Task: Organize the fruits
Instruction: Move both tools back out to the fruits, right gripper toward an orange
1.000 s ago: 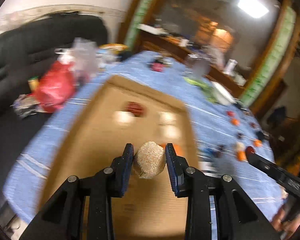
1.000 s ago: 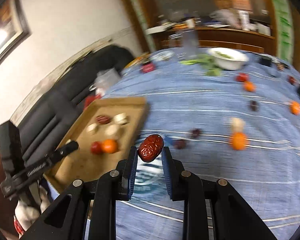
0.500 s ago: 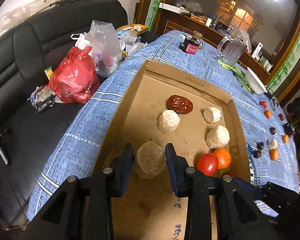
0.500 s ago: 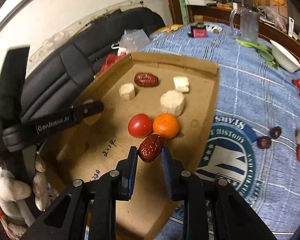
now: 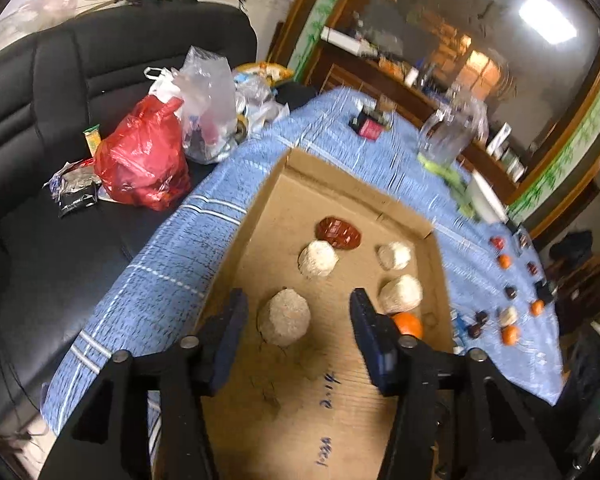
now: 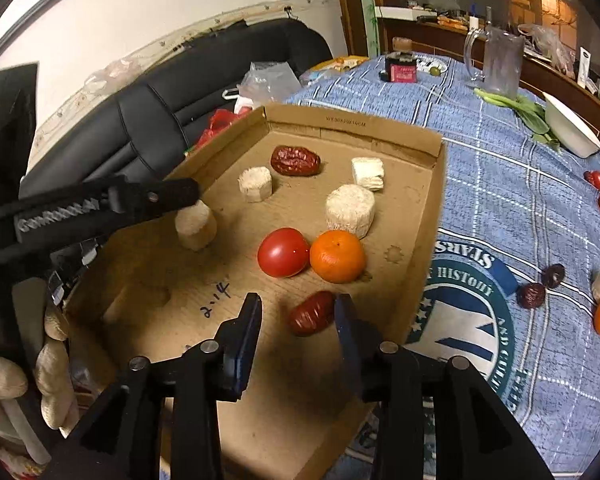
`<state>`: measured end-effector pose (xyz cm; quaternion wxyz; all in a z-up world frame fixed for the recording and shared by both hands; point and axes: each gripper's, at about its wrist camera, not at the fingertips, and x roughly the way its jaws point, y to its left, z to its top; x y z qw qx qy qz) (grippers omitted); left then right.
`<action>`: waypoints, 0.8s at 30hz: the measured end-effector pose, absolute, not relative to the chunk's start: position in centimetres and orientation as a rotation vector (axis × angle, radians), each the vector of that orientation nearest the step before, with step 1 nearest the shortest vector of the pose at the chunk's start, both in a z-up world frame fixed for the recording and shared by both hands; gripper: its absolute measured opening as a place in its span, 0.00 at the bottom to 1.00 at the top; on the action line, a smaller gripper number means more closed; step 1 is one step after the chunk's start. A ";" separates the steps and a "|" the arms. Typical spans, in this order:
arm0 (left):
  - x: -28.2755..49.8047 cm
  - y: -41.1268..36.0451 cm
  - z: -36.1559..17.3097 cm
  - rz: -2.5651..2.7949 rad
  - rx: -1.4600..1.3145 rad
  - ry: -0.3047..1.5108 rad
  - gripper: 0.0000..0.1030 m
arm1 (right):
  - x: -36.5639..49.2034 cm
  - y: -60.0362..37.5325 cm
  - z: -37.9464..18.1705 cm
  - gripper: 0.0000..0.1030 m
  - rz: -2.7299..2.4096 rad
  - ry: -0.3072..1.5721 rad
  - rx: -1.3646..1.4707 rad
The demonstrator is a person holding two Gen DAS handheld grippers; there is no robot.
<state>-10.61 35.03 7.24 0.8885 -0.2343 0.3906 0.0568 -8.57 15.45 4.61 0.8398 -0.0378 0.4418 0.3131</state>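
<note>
Over at the left, the left gripper (image 5: 298, 314) stands above the near-left part of the cardboard tray (image 5: 284, 184), and the pale round chunk (image 5: 285, 321) sits on the tray floor straight ahead between its jaws, nearer the left one but clear of both. Those jaws are opening, so the chunk looks let go, and that hand need only draw back toward the near edge. Further right, the tomato (image 6: 283, 252) and the orange (image 6: 337, 256) sit touching in mid-tray. Just near of them lies the red date (image 6: 312, 313), its long axis slanting from near-left up to far-right, resting on the cardboard between the jaws of the right gripper (image 6: 297, 322). These jaws are opening too; the right one seems just beside the date or touching it, the left one apart. More fruit waits on the blue cloth (image 6: 500, 168) to the right, closer to the right hand.
</note>
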 end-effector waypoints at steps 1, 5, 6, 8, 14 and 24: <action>-11.1 35.0 7.6 0.122 -0.496 0.796 0.58 | -9.0 14.6 5.1 0.41 0.658 0.920 -0.054; -13.4 34.1 8.8 0.165 -0.507 0.758 0.73 | -9.9 10.6 5.8 0.50 0.623 0.893 0.081; -13.6 33.7 9.0 0.178 -0.500 0.761 0.77 | -10.1 9.1 5.9 0.50 0.604 0.892 0.130; -14.0 32.2 9.3 0.177 -0.481 0.777 0.81 | -10.3 7.0 5.8 0.50 0.568 0.892 0.190; -15.0 27.2 10.7 0.001 -0.451 0.762 0.81 | -11.4 0.8 6.9 0.50 0.432 0.846 0.281; -15.8 19.3 12.3 -0.137 -0.333 0.720 0.81 | -14.2 -6.4 7.6 0.57 0.274 0.801 0.340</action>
